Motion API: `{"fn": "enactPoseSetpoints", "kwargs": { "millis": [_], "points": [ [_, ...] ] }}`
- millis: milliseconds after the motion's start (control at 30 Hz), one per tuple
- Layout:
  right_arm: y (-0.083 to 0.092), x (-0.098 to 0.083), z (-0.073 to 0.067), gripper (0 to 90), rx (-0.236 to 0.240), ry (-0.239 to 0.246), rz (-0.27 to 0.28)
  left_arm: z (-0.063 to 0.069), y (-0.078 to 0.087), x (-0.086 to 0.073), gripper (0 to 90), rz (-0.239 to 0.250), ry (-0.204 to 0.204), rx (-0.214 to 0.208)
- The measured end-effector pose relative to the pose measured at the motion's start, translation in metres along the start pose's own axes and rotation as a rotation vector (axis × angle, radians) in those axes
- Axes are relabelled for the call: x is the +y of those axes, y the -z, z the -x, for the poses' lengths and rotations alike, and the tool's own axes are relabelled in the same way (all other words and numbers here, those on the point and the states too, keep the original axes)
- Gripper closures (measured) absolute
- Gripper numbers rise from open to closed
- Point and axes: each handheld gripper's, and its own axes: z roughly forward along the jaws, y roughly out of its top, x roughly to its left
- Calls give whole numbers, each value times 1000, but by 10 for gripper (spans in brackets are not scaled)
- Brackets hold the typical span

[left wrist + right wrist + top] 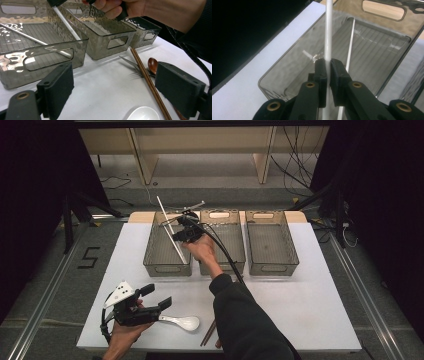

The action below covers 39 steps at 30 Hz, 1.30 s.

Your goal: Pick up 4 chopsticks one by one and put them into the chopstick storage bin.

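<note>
Right gripper [328, 66] clamped tight on the white chopstick [328, 32] over the left bin [150, 252], so best lowering it flat beside its twin [350, 42] before letting go; left gripper [155, 306] idling wide open, empty.

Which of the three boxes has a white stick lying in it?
The left box. One white stick lies on its floor, and the right gripper holds another over it. The middle box and right box look empty.

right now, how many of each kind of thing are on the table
bins: 3
white chopsticks: 2
brown chopsticks: 2
spoons: 2
fork: 1
total: 10
</note>
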Motion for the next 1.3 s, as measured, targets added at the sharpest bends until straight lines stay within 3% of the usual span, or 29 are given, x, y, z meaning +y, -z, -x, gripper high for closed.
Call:
{"fn": "enactPoseSetpoints", "kwargs": {
  "millis": [400,667,967,1300],
  "points": [
    [-9,-7,0,831,-12,1,-39,0,0,0,148,-1,-1,-1],
    [-2,-9,4,668,23,-5,-54,0,0,0,148,-3,-3,-1],
    [28,-11,9,541,37,33,-28,0,-1,0,148,-6,-3,0],
    [81,-33,20,392,25,72,34,0,-2,-1,148,-13,2,1]
  ]
}}
